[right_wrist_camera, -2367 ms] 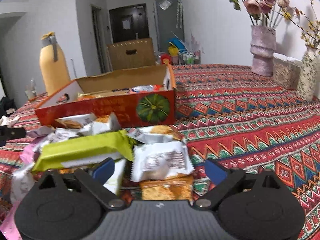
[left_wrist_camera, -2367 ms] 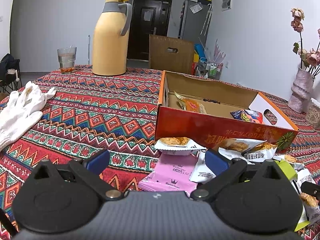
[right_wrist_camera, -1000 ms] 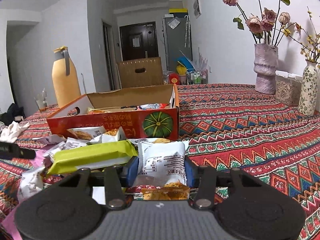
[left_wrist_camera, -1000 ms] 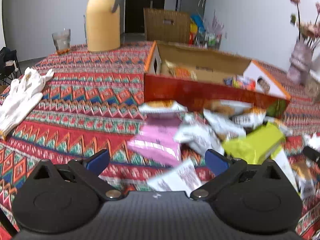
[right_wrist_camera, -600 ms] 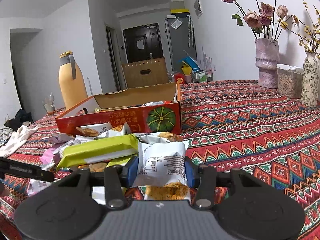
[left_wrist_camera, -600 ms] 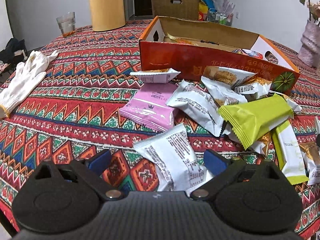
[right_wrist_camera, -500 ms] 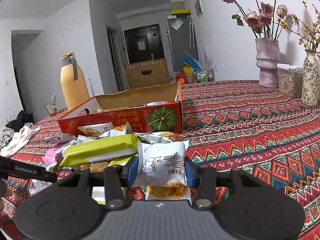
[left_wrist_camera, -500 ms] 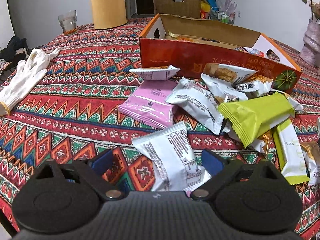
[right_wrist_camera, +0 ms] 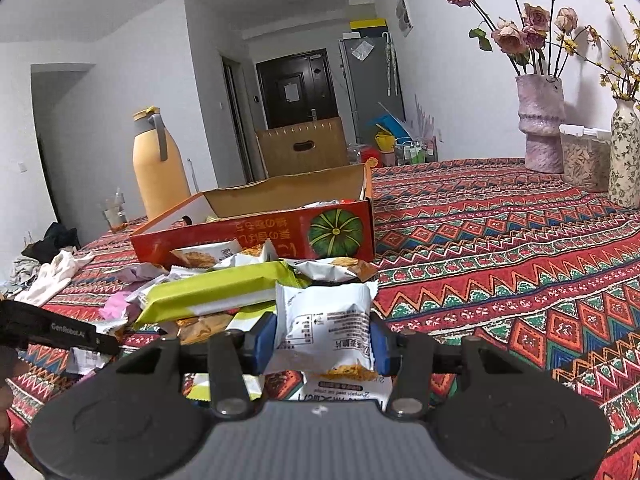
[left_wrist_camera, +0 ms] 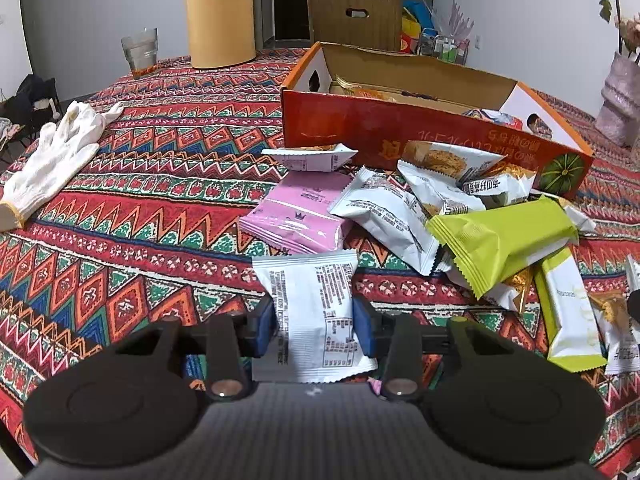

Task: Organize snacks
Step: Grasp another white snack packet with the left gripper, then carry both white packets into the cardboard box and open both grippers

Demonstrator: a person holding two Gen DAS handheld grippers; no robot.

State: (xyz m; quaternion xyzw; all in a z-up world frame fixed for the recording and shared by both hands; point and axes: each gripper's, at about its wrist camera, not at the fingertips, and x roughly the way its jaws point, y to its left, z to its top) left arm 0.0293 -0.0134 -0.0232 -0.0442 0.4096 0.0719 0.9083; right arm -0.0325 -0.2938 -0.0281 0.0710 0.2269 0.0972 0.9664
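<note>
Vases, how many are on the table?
2. A pink vase with roses stands at the table's far right edge, and a white flowered vase beside it. Others could be out of view.

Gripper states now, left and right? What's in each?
Left gripper: jaws closing, pads already against a white snack packet.
Right gripper: shut on another white snack packet, crackers printed on its lower end.

Both wrist cameras look low and close across the patterned tablecloth (left_wrist_camera: 160,184), the left angled steeper; each frames the red pumpkin box (left_wrist_camera: 400,136) (right_wrist_camera: 256,236) mid-frame, from opposite ends.
</note>
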